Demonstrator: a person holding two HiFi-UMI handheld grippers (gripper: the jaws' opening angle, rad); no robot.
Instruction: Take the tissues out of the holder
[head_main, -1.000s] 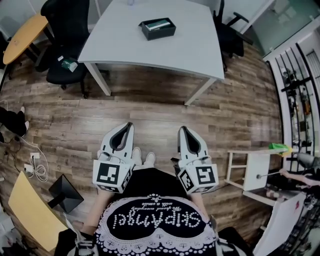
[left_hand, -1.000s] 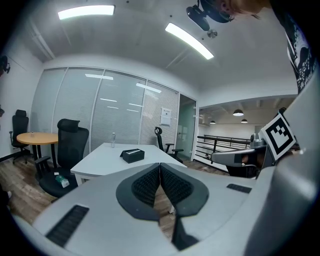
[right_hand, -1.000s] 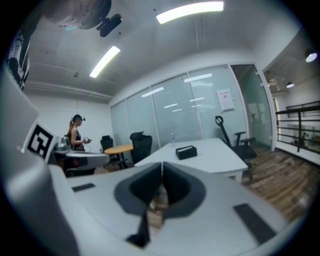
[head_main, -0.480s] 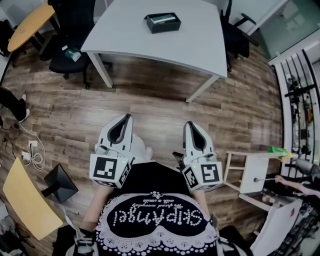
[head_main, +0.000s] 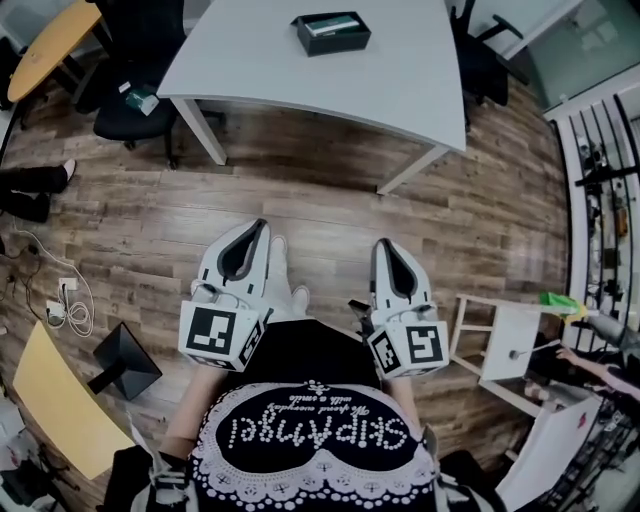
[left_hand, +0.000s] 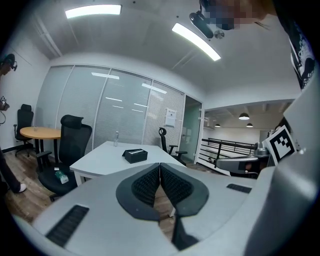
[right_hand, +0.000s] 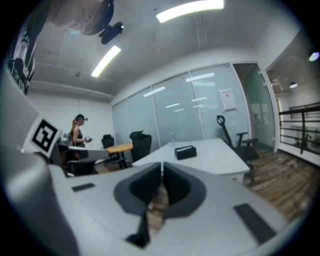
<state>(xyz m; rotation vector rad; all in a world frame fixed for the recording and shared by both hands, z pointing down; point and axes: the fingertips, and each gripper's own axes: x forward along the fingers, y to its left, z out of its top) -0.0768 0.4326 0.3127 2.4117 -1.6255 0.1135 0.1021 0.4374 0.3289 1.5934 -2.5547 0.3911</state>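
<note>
The holder sits on the table, near its far edge, with tissues showing in the top slot. Both grippers are well short of the table, over the floor and pointing toward it. The left gripper is clenched tight on nothing — the right gripper likewise, closed and empty.

Holding left gripper and right gripper side by side above wooden floor, well apart from tissue holder sitting on tabletop.
</note>
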